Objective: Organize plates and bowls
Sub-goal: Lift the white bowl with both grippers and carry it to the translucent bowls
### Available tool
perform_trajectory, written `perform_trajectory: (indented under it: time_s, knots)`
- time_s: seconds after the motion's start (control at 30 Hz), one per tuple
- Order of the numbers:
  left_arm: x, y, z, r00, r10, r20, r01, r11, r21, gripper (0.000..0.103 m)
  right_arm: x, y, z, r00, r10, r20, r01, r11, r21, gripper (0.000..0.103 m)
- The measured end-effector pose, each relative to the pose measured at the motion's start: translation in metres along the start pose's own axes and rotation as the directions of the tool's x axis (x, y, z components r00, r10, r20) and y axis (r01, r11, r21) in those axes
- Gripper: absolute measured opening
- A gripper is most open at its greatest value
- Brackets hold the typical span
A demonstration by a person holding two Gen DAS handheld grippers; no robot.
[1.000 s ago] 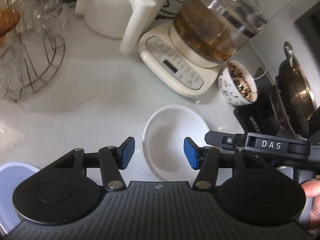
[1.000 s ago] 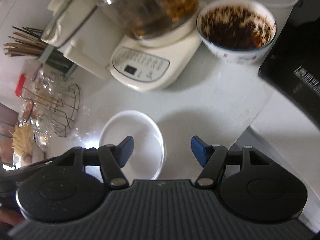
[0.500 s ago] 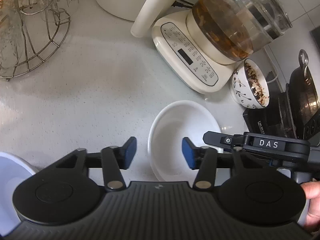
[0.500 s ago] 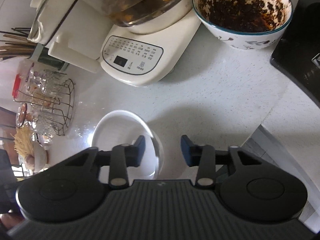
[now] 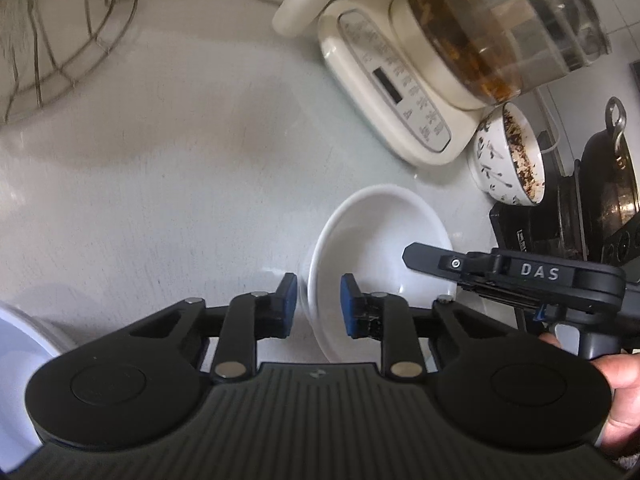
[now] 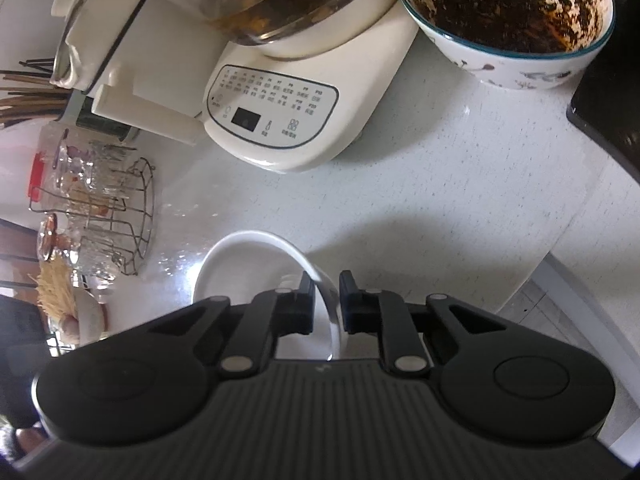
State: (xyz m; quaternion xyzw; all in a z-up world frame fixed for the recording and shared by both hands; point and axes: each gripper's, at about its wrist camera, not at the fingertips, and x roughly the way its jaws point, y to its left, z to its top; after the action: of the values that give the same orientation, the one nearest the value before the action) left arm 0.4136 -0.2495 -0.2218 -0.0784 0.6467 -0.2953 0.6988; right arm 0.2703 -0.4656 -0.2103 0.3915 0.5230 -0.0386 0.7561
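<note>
Picking up the white bowl [image 5: 380, 240] from the counter [image 5: 180, 152], with both tongs working the same rim. Left tongs [image 5: 318, 304] straddling the near-left edge of the bowl, blue pads narrowed around the rim; blurred there, so cannot tell whether clamped or just short of contact. Right tongs [image 6: 325, 300] narrowed on the opposite edge, rim running up between the fingers; probably pinched on it, though a sliver of gap shows on the outer side. Bowl sitting on the counter, empty, just in front of the cream kettle base [image 6: 280, 120] and near the patterned bowl [image 6: 508, 20] holding dark food.

Next move, as a guess: finish both squeezes, then lift level and together. Uneven lift or a loose pinch on glazed ceramic likely to let it slip. Worth keeping clear of the kettle base and the wire rack [image 6: 116, 216] when carrying.
</note>
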Motion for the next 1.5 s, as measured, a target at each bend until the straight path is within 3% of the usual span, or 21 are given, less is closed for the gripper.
perform_trajectory:
  time_s: [0.2,0.43,0.93,1.5]
  knots:
    - [-0.006,0.0,-0.001,0.999,0.005,0.039,-0.005,1.0,0.009,0.013,-0.002,0.0,-0.001,1.0,-0.001,0.018,0.001,1.0,0.004,0.015]
    - [-0.017,0.0,-0.006,0.997,-0.008,0.076,0.006,1.0,0.023,0.013,-0.01,0.001,-0.005,0.999,0.022,0.047,-0.023,1.0,0.017,0.015]
    - [-0.056,0.0,-0.023,0.99,-0.012,0.142,0.01,1.0,0.019,0.013,-0.035,0.027,-0.027,0.99,0.065,0.126,-0.057,0.996,-0.068,0.016]
    - [-0.117,0.013,-0.044,0.974,0.015,0.227,-0.016,1.0,0.006,0.013,-0.053,0.068,-0.047,0.983,0.129,0.129,-0.115,0.987,-0.113,0.016]
